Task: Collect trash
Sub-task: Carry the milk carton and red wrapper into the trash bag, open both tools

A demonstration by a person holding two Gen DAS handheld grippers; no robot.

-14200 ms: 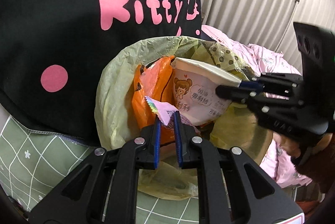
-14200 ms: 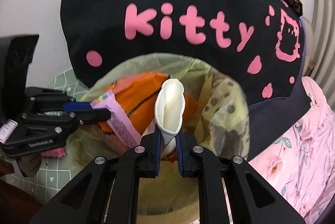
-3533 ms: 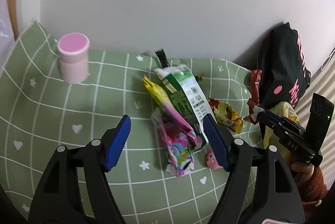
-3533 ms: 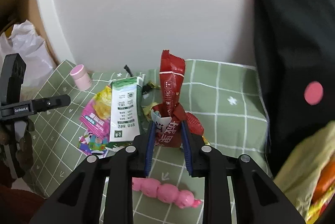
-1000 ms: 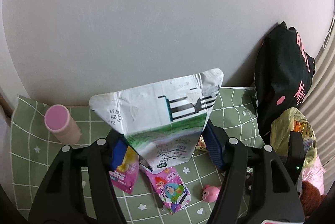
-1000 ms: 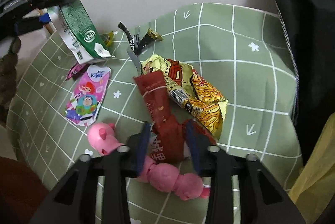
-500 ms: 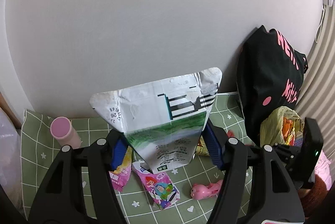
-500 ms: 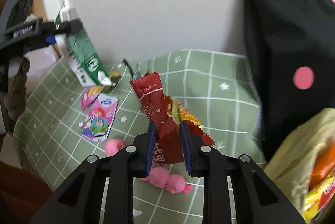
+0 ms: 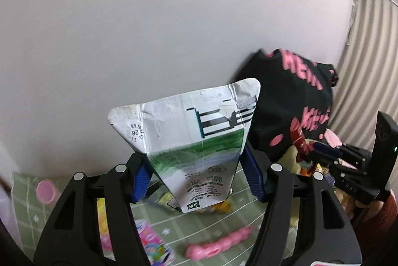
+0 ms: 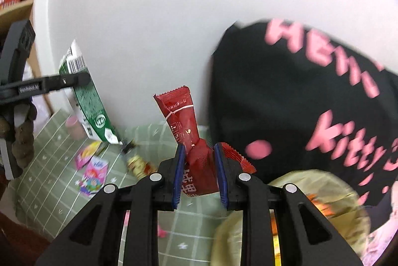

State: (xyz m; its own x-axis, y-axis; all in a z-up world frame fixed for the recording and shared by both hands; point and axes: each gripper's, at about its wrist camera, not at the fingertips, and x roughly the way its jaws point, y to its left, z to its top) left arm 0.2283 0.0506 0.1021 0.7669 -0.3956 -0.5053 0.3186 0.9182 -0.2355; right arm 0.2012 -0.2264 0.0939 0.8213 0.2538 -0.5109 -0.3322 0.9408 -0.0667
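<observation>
My left gripper (image 9: 196, 175) is shut on a green and white milk carton (image 9: 194, 141) and holds it up above the green checked cloth (image 9: 211, 226). The carton also shows in the right wrist view (image 10: 87, 101), held by the left gripper (image 10: 79, 78). My right gripper (image 10: 199, 166) is shut on a red snack wrapper (image 10: 184, 121) and holds it upright near the yellow trash bag (image 10: 248, 228). In the left wrist view the right gripper (image 9: 313, 150) holds the red wrapper (image 9: 299, 139) over the trash bag (image 9: 291, 156).
A black Hello Kitty bag (image 10: 298, 104) stands behind the trash bag. On the cloth lie a pink toy (image 9: 219, 244), pink wrappers (image 10: 94, 172), a yellow noodle packet (image 10: 139, 164) and a pink cup (image 9: 46, 191). A white wall is behind.
Both grippers have risen and swung right toward the trash bag. The carton and the red wrapper stay held. The cloth has dropped lower in both views.
</observation>
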